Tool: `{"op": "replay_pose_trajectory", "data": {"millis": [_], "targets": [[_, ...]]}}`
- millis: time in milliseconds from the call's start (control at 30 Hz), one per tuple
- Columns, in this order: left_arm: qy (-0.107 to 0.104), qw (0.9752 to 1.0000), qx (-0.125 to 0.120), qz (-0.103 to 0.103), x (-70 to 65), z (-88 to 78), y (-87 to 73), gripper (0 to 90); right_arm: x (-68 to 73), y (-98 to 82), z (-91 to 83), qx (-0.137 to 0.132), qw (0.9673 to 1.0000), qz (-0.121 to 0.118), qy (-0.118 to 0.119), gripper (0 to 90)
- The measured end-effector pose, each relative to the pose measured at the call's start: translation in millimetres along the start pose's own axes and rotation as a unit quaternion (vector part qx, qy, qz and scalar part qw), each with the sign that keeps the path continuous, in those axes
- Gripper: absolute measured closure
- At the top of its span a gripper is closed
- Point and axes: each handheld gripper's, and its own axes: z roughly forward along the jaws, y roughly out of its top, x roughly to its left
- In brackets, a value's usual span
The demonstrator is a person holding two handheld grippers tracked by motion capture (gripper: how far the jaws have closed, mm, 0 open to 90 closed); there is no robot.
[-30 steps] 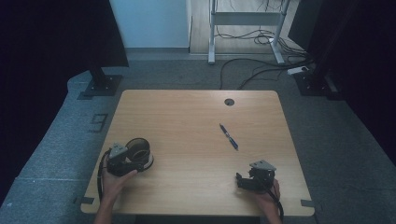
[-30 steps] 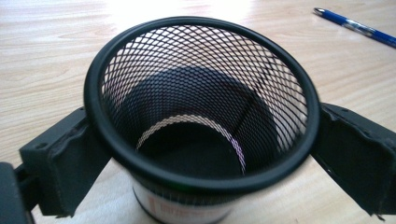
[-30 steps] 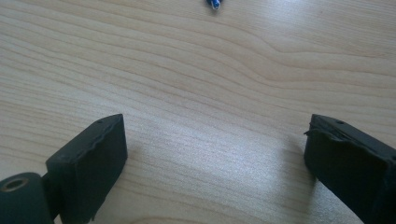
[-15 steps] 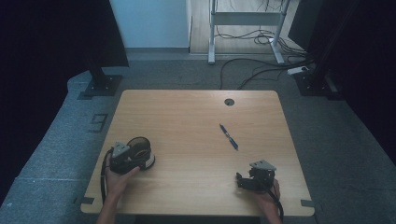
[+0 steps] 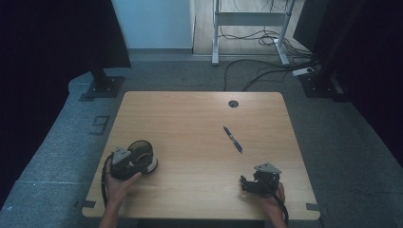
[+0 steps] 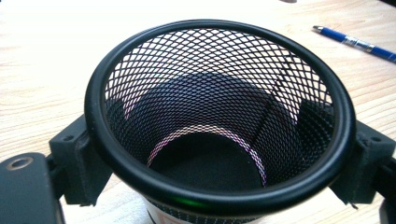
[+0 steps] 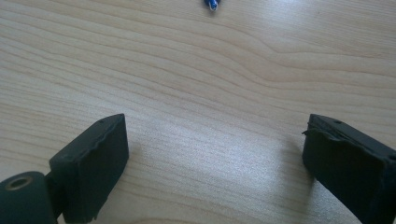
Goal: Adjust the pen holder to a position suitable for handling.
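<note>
1. High view shows a light wooden desk [image 5: 190, 123] on grey carpet, with a person's hands coming in over its near edge.
2. Near the desk's near left corner, the left gripper [image 5: 124, 161] has its jaws clamped on either side of a black wire-mesh cylindrical cup [image 5: 141, 153].
3. Left gripper view looks down into that cup [image 6: 217, 116]: the round black rim sits between the two jaws, each pressed against the mesh wall, and the cup stands upright on the wood.
4. Near the near right corner, the right gripper [image 5: 256, 180] rests low over the desk in the person's right hand [image 5: 273, 199], with a grey three-cornered plate on top.
5. Right gripper view has its jaws spread wide apart, with bare wood grain [image 7: 210, 93] between them.
6. A blue ballpoint pen [image 5: 233, 139] lies slanted on the desk's right half, well apart from both grippers; a round dark cable hole [image 5: 233, 103] sits near the far edge.
</note>
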Motion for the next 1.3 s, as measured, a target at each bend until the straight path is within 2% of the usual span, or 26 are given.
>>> {"op": "replay_pose_trajectory", "data": {"millis": [200,367,833,1167,1300], "targets": [[0.007,1.0000,0.000,0.003,-9.4,0.0,6.0,10.4,0.0,-0.1,-0.1,-0.001,1.0000,0.000,0.000,6.7],[-0.001,0.9999,0.000,-0.012,-15.7,4.6,12.6,10.5,0.0,-0.1,-0.3,-0.001,1.0000,-0.002,0.000,7.2],[-0.020,0.9997,0.009,0.007,-33.0,13.8,26.8,10.5,-0.1,-0.2,-0.5,-0.002,1.0000,0.002,-0.002,8.1],[-0.035,0.9992,0.011,0.016,-48.1,26.2,36.9,10.5,-0.3,-0.2,-0.6,-0.003,1.0000,0.002,-0.003,8.7],[-0.042,0.9987,0.015,0.026,-55.6,32.5,40.9,10.5,-0.3,-0.3,-0.7,-0.003,1.0000,0.002,-0.003,8.9]]}}
